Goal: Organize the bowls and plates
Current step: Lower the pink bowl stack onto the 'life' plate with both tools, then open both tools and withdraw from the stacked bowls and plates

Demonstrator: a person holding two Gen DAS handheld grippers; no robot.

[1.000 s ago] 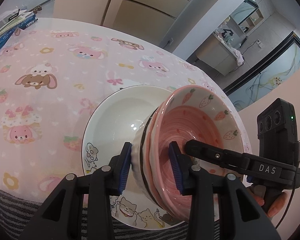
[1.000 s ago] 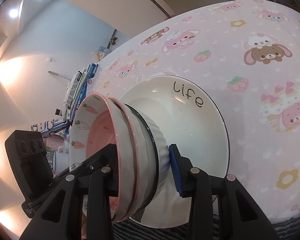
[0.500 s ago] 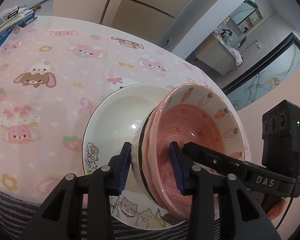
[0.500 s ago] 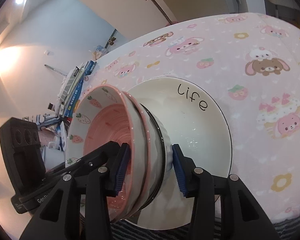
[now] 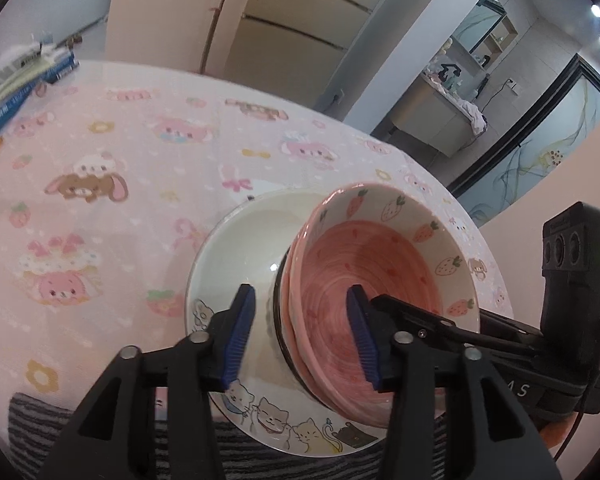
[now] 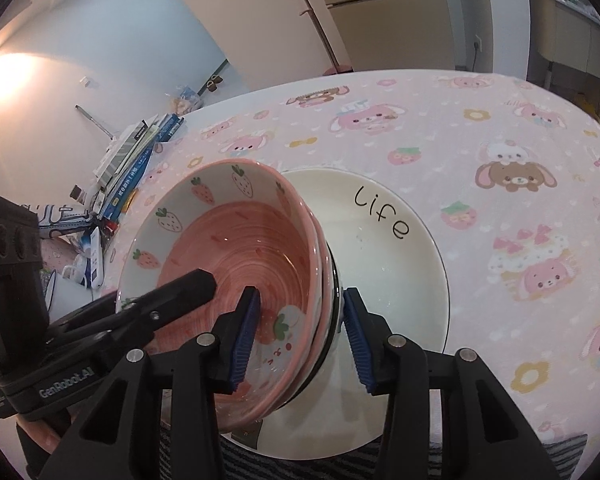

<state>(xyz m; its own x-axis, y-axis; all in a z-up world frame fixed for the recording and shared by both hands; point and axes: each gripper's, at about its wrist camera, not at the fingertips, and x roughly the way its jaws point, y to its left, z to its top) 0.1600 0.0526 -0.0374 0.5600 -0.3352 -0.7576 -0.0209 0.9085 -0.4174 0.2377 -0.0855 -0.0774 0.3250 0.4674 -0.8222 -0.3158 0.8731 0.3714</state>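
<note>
Fingers of my left gripper (image 5: pixel 300 332) and right gripper (image 6: pixel 298 336) have just spread apart; both straddle the walls of the bowl stack (image 5: pixel 376 284), no pad pressing. Earlier clamped and steeply tilted, it now leans inside the plate (image 6: pixel 400 280) on the worktop (image 5: pixel 100 240), likely delivered. Books (image 6: pixel 140 156) sit far left, nothing blocking withdrawal.

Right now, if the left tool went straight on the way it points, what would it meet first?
The nested bowl stack already between the left tool fingers; its rims would seat deeper against the tool, probably before anything reaches the cat plate.
</note>
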